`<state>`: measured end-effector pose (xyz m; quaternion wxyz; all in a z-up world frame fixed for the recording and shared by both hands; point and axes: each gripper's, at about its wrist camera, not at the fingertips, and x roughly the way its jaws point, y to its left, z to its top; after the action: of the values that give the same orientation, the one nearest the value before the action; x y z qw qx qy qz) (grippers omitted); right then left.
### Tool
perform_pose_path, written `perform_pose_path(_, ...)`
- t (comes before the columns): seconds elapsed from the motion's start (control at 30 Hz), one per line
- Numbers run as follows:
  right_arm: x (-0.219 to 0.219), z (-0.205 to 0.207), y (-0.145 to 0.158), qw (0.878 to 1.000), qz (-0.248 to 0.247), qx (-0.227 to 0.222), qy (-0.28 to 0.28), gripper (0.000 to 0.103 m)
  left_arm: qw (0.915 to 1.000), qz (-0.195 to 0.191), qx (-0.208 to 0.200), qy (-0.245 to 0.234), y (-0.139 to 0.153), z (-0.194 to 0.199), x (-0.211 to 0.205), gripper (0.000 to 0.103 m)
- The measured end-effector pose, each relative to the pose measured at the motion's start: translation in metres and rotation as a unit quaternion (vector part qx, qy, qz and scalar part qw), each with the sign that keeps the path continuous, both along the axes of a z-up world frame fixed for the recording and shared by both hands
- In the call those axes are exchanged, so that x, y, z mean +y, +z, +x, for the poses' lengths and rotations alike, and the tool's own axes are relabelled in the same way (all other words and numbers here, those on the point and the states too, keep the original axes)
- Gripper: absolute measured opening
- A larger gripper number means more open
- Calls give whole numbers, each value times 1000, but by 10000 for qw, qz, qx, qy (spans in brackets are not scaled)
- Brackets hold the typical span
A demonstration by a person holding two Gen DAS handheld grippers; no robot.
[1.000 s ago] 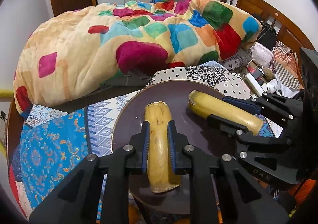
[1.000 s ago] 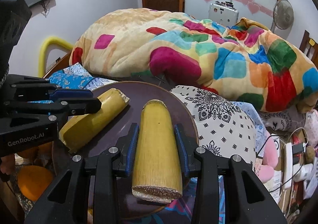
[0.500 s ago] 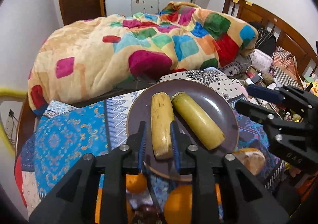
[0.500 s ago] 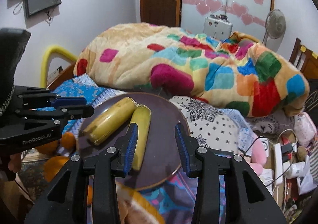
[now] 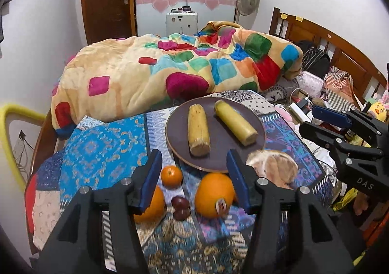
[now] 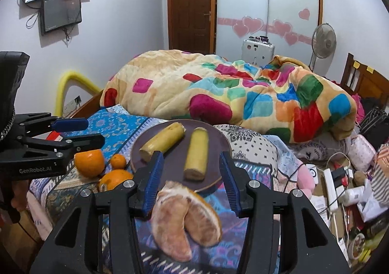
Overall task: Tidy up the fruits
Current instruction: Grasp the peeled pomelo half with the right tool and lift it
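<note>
Left wrist view
Left gripper [image 5: 194, 178]: fingers spread wide apart, holding nothing.
Plate [image 5: 176, 132]: dark and round, just ahead of the fingertips, carrying two peeled yellow pieces.
Left piece [image 5: 198, 129]: long axis runs almost straight away from the claw.
Right piece [image 5: 235, 122]: slants away toward the claw's right; the two lie apart.
Loose fruit: a large orange [image 5: 214, 197] sits between the fingers close to the right pad; a second orange [image 5: 152, 204] is partly hidden behind the left finger; a small tangerine [image 5: 171, 176] and two dark red fruits [image 5: 180, 206] lie between them.
Citrus segments [image 5: 274, 170]: outside the right finger, beside the plate rim.

Right wrist view
Right gripper [image 6: 190, 179]: fingers open wide, empty.
Citrus segments [image 6: 186, 219]: directly below and between the fingers, nearer than the plate; the wedges' long axis runs roughly along the claw's line.
Plate [image 6: 218, 142]: beyond the fingertips, both pieces on it.
Oranges [image 6: 89, 162]: off to this claw's left, under the left gripper [image 6: 73, 131].

Likely next move
Judgement: the segments fall to the right claw and the oranges to the left, each being the nearer.
</note>
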<state>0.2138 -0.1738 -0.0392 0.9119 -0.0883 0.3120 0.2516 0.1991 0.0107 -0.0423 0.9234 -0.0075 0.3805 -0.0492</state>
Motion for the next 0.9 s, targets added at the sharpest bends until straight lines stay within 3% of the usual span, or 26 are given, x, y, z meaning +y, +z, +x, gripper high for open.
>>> perform_pose_path(0.4, -10, -38, -22, 10000, 76, -14, 2, 52, 9999, -113, 11, -51, -20, -44, -3, 61)
perform_pose_path(0.67, -6, -45, -62, 9998, -149, 147, 25, 52, 9995, -260, 153, 17, -52, -45, 5, 62)
perform_pose_path(0.9, -1, -39, -83, 9991, -251, 341, 27, 52, 9998, -153, 139, -56, -65, -45, 1, 62)
